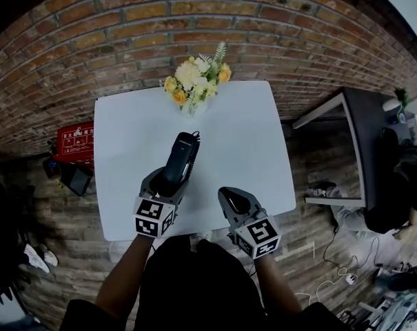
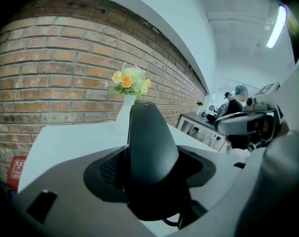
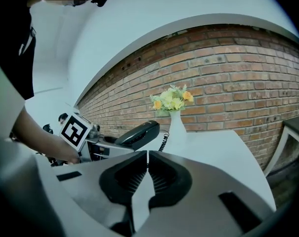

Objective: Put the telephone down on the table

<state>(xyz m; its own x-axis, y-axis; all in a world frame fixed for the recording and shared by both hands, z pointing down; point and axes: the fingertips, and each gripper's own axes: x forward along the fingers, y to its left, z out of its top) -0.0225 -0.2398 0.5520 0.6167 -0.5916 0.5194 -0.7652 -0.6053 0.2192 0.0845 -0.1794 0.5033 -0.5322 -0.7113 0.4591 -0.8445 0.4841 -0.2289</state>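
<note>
Telephone (image 1: 180, 161) is clamped in my left gripper (image 1: 168, 183), tilted over the white table (image 1: 253, 150). My right gripper (image 1: 233, 200) is pinched together, empty. I'd lower the handset flat (well short of the flowers (image 1: 196, 81)), and only then ease my grip.

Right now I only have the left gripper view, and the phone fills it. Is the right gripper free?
Observer: Yes. The right gripper is shut on nothing, beside the left gripper.
Operator: Is the phone over the table?
Observer: Yes, the phone is over the near middle of the table.
Operator: And its cord?
Observer: The coiled cord hangs from the phone's far end.
</note>
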